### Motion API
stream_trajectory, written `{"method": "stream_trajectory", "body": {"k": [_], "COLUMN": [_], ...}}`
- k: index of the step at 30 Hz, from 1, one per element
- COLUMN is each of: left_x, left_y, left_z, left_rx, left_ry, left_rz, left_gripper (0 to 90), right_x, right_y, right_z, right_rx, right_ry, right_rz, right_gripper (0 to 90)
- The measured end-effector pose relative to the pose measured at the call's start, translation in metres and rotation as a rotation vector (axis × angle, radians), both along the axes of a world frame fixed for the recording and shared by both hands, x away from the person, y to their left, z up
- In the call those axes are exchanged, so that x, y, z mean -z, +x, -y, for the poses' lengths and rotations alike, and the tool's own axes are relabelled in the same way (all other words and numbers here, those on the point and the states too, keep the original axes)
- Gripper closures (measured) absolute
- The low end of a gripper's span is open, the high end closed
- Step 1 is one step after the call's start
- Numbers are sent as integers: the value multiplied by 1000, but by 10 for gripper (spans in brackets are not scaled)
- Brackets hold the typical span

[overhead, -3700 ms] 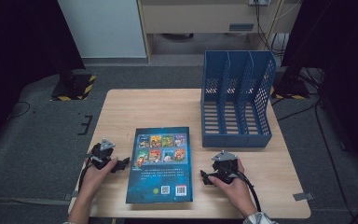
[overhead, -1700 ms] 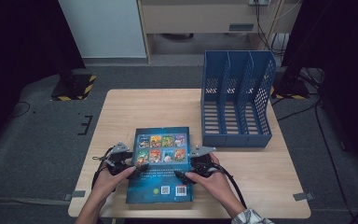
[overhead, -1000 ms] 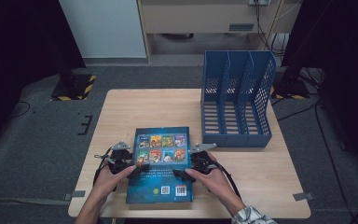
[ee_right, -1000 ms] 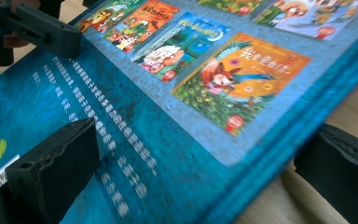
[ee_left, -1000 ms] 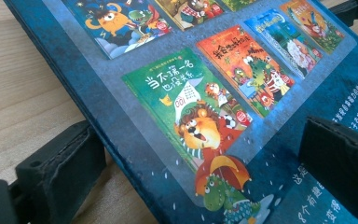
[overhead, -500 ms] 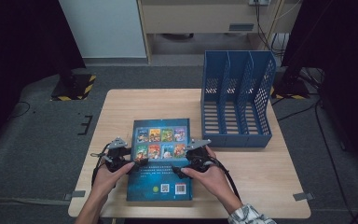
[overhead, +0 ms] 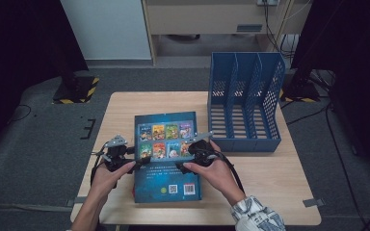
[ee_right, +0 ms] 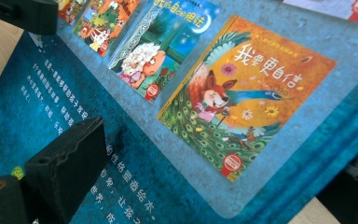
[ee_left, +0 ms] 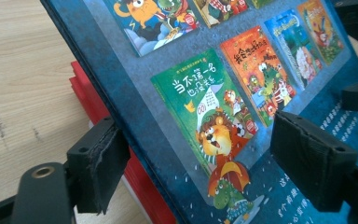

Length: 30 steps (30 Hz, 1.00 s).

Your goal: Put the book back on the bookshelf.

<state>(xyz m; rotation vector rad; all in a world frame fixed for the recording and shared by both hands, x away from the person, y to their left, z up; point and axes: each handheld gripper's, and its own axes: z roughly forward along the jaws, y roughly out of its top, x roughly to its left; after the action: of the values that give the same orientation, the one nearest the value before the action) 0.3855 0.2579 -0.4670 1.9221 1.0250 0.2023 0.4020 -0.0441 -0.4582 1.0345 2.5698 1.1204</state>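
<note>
A blue picture book (overhead: 166,144) with small cover pictures on its back lies between my hands, its far end tipped up off the table (overhead: 279,192). My left gripper (overhead: 142,158) holds its left edge. In the left gripper view the jaws (ee_left: 205,168) have just been closing on the book (ee_left: 242,60), one pad under the edge and one on the cover, with red edges showing beneath the blue cover. My right gripper (overhead: 184,161) is shut on the right edge. In the right gripper view (ee_right: 209,182) one pad rests on the cover (ee_right: 261,70).
A blue three-slot file rack (overhead: 245,103) stands upright at the table's far right, just beyond my right hand. Bare wood lies to the right of the book and along the front edge. Dark floor and stands surround the table.
Both grippers came in from the sides to the book's edges, then rose with it. The book's far end has lifted off the table.
</note>
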Motion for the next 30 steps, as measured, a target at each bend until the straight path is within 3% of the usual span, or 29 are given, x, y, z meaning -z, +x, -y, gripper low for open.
{"method": "stream_trajectory", "body": {"k": [3,7,11,17,21,25,30], "left_x": [-2,-7,-17,-28,-35,-46,-55], "left_y": [2,4,9,19,22,27,36], "left_z": [2,1,2,2,-1,-1,-2], "left_rx": [4,6,13,25,0,-30,-63], "left_ry": [-4,-32,-4,-27,-34,4,10], "left_rz": [3,39,58,60,71,93,115], "left_gripper": [196,220,233,279,307,309,308], "right_x": [-2,-5,-16,-26,-36,-45,-54], "right_y": [4,9,17,25,29,36,42], "right_z": [1,3,2,-4,-5,-7,-8], "right_rx": [12,13,25,17,26,43,61], "right_ry": [4,6,-5,-9,7,28,25], "right_rz": [-22,-22,0,29,67,94,118], "right_gripper": [49,50,55,79,136,184,249]}}
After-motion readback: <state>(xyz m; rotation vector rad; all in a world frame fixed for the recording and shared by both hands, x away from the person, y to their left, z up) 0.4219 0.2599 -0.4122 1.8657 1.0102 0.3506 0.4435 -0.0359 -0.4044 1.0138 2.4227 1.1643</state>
